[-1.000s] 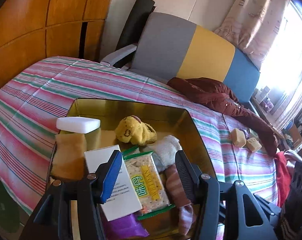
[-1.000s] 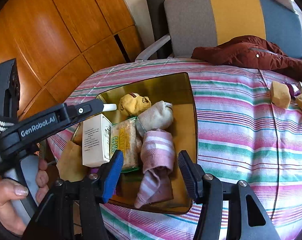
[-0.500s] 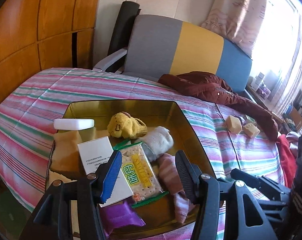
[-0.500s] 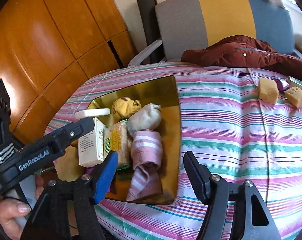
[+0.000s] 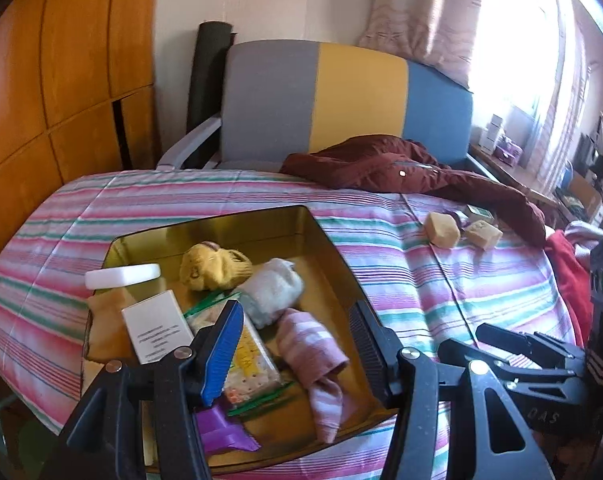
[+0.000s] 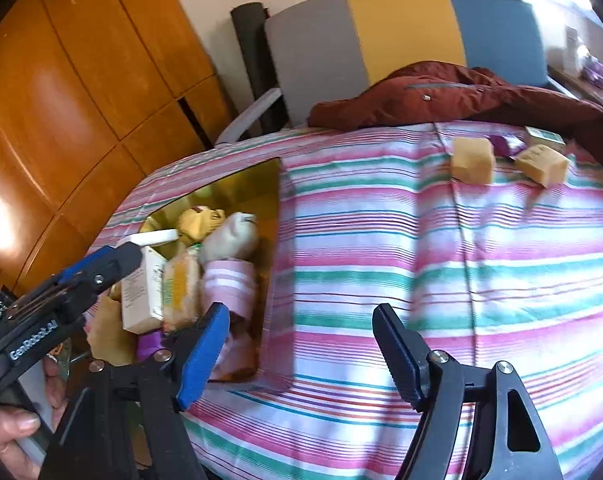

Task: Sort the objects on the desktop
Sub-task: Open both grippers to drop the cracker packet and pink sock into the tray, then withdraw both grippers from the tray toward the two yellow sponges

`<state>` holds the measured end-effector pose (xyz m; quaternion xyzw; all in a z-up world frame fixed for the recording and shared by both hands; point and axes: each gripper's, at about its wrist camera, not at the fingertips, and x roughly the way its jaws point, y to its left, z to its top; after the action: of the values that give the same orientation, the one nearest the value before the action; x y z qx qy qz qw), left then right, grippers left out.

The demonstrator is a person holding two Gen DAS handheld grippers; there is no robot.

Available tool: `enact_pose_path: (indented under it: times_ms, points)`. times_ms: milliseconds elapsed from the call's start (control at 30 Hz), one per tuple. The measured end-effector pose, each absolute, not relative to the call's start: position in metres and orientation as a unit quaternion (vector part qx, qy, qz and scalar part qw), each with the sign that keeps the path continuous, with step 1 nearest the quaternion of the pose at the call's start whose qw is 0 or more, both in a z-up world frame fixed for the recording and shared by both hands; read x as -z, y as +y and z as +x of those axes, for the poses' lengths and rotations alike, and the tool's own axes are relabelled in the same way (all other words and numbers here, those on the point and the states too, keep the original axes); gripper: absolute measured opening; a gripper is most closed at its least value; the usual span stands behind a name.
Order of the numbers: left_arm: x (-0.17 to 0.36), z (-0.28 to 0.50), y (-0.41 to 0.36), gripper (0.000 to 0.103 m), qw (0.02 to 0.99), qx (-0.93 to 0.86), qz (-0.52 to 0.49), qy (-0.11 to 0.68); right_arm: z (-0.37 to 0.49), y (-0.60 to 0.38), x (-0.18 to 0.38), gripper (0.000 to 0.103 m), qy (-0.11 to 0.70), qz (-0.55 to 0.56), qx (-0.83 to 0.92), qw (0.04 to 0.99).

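Both grippers hang over the striped tablecloth (image 6: pixel 421 240) and neither one is carrying anything. The left gripper (image 5: pixel 297 344) sits above the gold tray (image 5: pixel 333 264), jaws spread partway with just air between them. The tray's pretty full: a pink striped sock (image 5: pixel 313 352), a rolled white sock (image 5: pixel 273 292), a yellow plush toy (image 5: pixel 213 266), a cracker packet (image 5: pixel 249 364), a white box (image 5: pixel 157 326), a white bar (image 5: pixel 121 276) up on the rim and something purple (image 5: pixel 221 432) at the near edge. The right gripper (image 6: pixel 301 352) is off to the tray's right, over bare cloth, and its jaws are opening with nothing inside. Well away at the far side, two tan blocks (image 6: pixel 472 160) lie near each other beside a maroon jacket (image 6: pixel 461 96). A hand (image 6: pixel 9 436) grips the left gripper's handle.
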<state>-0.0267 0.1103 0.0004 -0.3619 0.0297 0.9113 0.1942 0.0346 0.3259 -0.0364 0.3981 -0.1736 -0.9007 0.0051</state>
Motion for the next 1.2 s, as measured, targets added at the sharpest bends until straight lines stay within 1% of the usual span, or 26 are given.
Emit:
enact_pose_path:
  times_ms: [133, 400, 800, 1000, 1200]
  points:
    - [-0.002, -0.022, 0.123, 0.056, 0.209, -0.908, -0.360, 0.042, 0.042, 0.344, 0.037, 0.075, -0.181, 0.398, 0.899, -0.015]
    - [0.000, -0.016, 0.145, 0.056, 0.230, -0.901, -0.362, 0.063, 0.049, 0.380, 0.030, 0.079, -0.177, 0.399, 0.898, -0.048]
    - [0.003, -0.013, 0.179, 0.056, 0.259, -0.890, -0.365, 0.088, 0.052, 0.441, 0.021, 0.081, -0.198, 0.402, 0.891, -0.079]
    - [0.005, -0.014, 0.199, 0.056, 0.277, -0.881, -0.371, 0.095, 0.047, 0.470, 0.015, 0.081, -0.179, 0.409, 0.890, -0.099]
    - [0.010, -0.016, 0.220, 0.056, 0.294, -0.872, -0.377, 0.103, 0.035, 0.503, 0.017, 0.086, -0.161, 0.418, 0.886, -0.120]
